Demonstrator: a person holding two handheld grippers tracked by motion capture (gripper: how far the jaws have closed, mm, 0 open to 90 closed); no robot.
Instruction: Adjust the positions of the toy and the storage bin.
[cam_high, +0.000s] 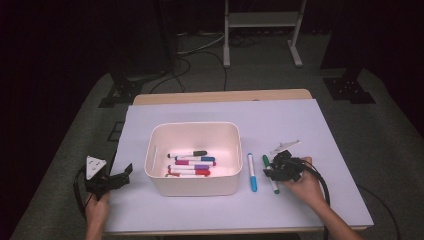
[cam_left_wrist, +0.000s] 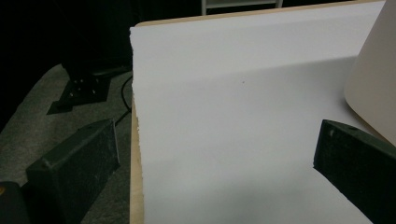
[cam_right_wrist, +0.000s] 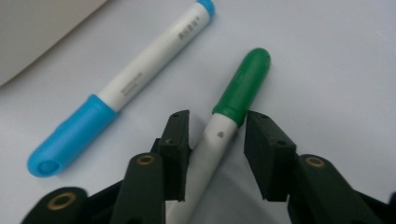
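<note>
High view: white bin (cam_high: 192, 186) at table centre holds several markers; at its 3 o'clock lie the blue marker (cam_high: 252, 172) and, just beyond, the green marker (cam_high: 270, 172), side by side on the white sheet (cam_high: 300, 120). Right gripper (cam_high: 274, 172) straddles the green marker's barrel; jaws apart, one pad seemingly touching, the other with a gap. Left gripper (cam_high: 125, 172), at the bin's 9 o'clock, stands with jaws wide and nothing between them. Green marker (cam_right_wrist: 229, 121): likely light, rigid, smooth, apt to roll; best taken mid-barrel, behind the cap. Its long axis runs 12 to 6 o'clock, cap toward 12.
</note>
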